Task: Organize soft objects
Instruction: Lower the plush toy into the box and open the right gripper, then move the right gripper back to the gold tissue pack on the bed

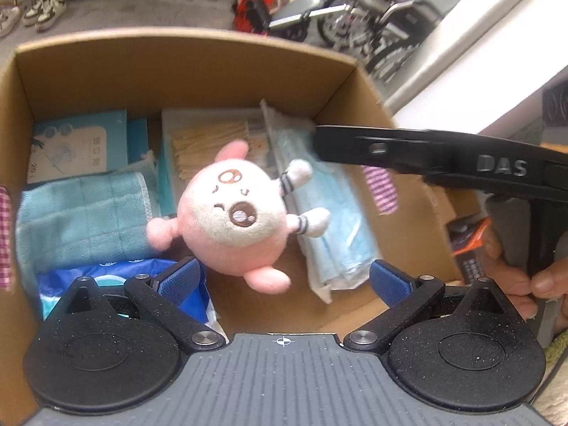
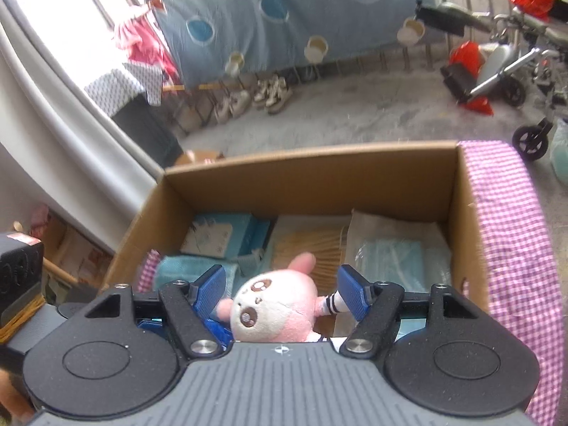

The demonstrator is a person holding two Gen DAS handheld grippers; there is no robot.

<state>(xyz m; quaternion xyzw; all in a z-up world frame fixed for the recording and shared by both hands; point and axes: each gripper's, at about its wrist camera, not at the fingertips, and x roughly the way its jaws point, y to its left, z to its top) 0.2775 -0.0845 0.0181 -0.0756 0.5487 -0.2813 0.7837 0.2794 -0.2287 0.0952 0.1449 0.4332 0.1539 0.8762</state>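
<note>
Pink plush toy lying in an open cardboard box, both grippers above it with nothing held.

Cardboard box (image 1: 184, 71), open top, holds several soft goods. Pink-and-white checked cloth (image 2: 511, 234) draped over one side wall. Folded teal towel (image 1: 81, 216) on the floor of the box, touching the toy's ear. Clear pack of light blue face masks (image 1: 333, 227) on the toy's other side, its striped arms resting on it. Pink plush toy (image 1: 230, 213) lies face up near the middle, partly over a pack of tan sticks (image 1: 209, 152). Blue plastic packet (image 1: 117, 277) in the near corner. Left gripper (image 1: 284, 278): jaws spread wide, empty, toy just beyond the tips. Right gripper (image 2: 280, 291): jaws apart, toy seen between them, pads not pressing it.
</note>
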